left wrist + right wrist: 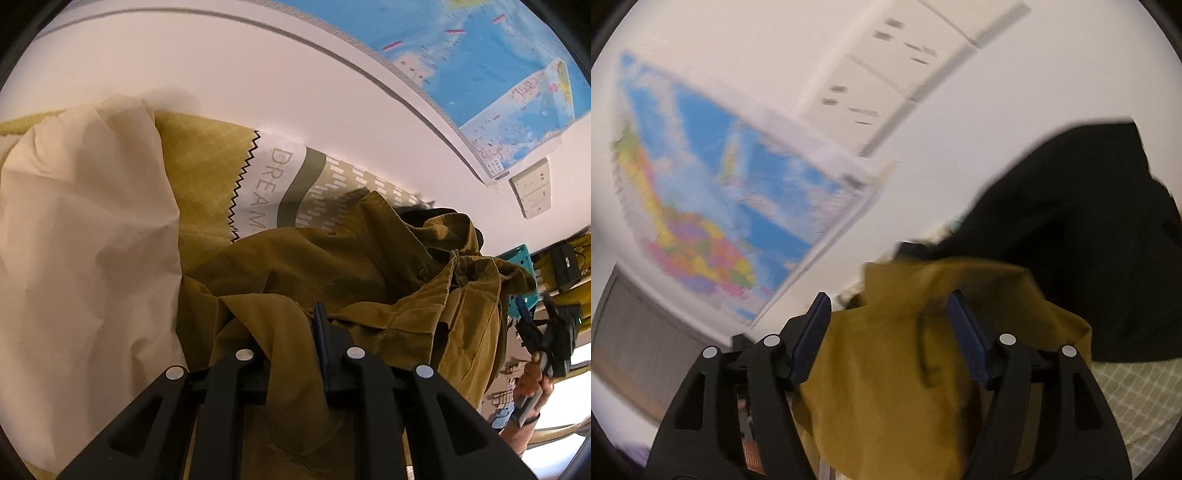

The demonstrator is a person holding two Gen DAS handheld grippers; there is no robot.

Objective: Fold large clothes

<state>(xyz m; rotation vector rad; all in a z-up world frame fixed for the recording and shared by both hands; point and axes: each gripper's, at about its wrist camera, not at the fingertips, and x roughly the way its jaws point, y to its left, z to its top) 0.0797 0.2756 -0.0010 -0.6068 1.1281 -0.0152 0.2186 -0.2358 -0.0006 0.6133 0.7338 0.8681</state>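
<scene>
An olive-brown shirt (332,269) lies crumpled on the bed, its collar toward the right. My left gripper (291,332) is shut on a fold of this shirt; cloth drapes over the left finger and hides it. In the right wrist view the same olive shirt (886,369) bulges between the two blue pads (967,339) of my right gripper (890,314), whose jaws stand wide apart around the fabric. The right gripper also shows at the far right of the left wrist view (543,332), held in a hand.
A cream sheet (85,229) and a printed bedspread (291,177) cover the bed. A black garment (1082,236) lies beyond the shirt. A world map (491,74) hangs on the white wall. A teal box (517,258) stands at the right.
</scene>
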